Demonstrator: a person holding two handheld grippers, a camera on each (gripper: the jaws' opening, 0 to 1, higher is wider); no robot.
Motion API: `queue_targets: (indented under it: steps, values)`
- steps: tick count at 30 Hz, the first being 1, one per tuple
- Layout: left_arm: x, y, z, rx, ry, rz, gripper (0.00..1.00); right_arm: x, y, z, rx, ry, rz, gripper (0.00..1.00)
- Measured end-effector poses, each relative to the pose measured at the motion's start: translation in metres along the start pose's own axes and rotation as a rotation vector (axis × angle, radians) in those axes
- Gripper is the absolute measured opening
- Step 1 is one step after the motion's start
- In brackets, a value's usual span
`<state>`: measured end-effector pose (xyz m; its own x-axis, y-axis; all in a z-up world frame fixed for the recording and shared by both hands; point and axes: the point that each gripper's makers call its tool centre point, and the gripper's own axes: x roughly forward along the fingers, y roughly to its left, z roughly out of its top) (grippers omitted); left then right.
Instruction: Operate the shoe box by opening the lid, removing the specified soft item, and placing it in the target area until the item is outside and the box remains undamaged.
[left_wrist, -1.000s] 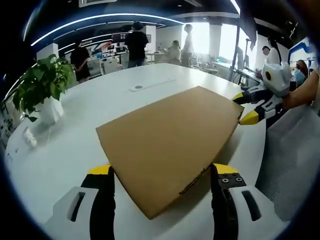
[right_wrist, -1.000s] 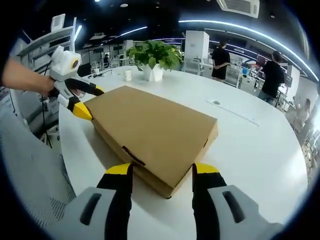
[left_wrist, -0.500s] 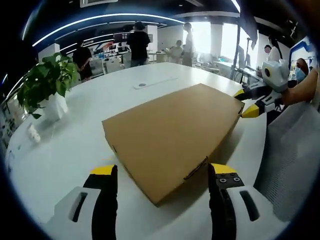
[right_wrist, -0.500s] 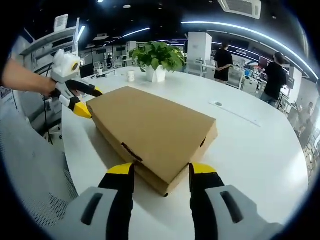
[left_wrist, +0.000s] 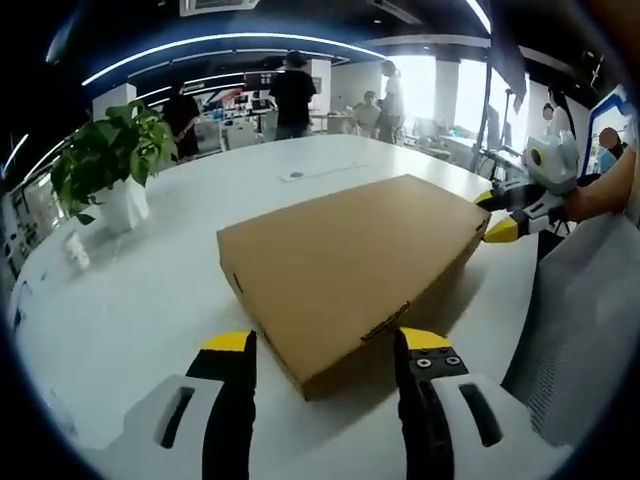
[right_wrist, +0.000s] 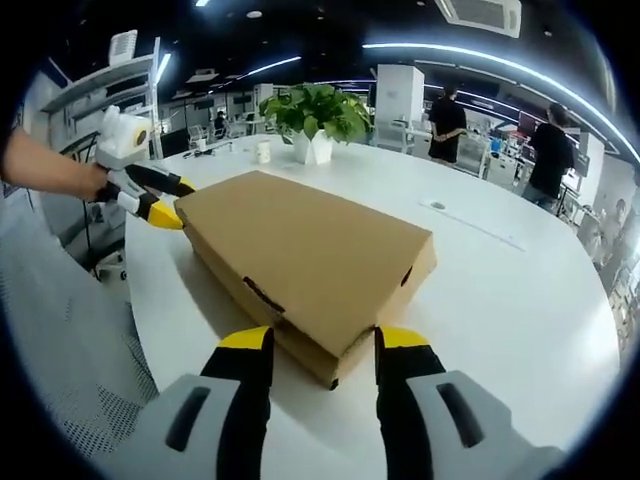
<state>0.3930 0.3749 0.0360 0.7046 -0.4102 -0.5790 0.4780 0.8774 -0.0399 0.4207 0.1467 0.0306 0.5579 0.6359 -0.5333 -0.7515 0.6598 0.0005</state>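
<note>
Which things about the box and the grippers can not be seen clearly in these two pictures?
- Inside of the shoe box: hidden in both views by its shut lid, so the soft item is unseen.
- Whether either gripper touches the box: the left gripper and the right gripper straddle corners; contact is unclear.
- Small white object beside the potted plant: too small.

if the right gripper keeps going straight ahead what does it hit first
Most likely the near corner of the closed shoe box, which sits between the open jaws of the right gripper just ahead.
</note>
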Motion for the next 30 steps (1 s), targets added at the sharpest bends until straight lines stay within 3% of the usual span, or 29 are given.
queue_targets:
  steps: [10,30]
  values:
    - [-0.003,-0.001,0.004,-0.015,-0.009,0.008,0.53,-0.005,0.006,0.001,0.034,0.006,0.022,0.39]
    - [-0.021,-0.002,0.033,-0.098,-0.037,-0.035,0.56,-0.021,0.013,0.031,0.029,0.006,0.054,0.48]
